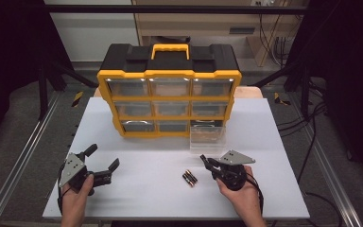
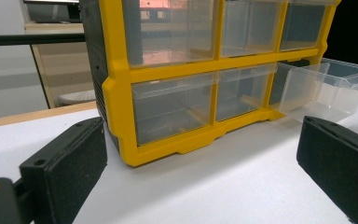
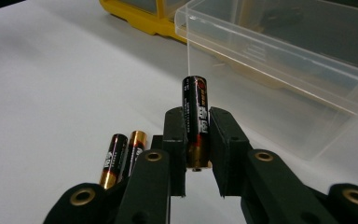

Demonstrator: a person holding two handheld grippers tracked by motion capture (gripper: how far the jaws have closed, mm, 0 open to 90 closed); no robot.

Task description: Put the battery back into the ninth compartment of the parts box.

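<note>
A yellow and black drawer organiser (image 1: pixel 169 97) (image 2: pixel 168 74) stands at the back of the white table (image 1: pixel 146 189). Its bottom right clear drawer (image 1: pixel 208 134) (image 2: pixel 326 86) (image 3: pixel 279 56) is pulled out onto the table. My right gripper (image 1: pixel 204 161) (image 3: pixel 196 135) is shut on a black and gold battery (image 3: pixel 196 119), held upright just in front of that drawer. Two more batteries (image 1: pixel 189 178) (image 3: pixel 121 156) lie side by side on the table to its left. My left gripper (image 1: pixel 103 158) (image 2: pixel 200 168) rests open at the front left with nothing between its jaws.
Metal frame rails (image 1: pixel 23 156) run along both sides of the table, with cables (image 1: pixel 312 137) on the floor at the right. A wooden cabinet (image 1: pixel 208 23) stands behind the organiser. Bare table surface lies between the two grippers.
</note>
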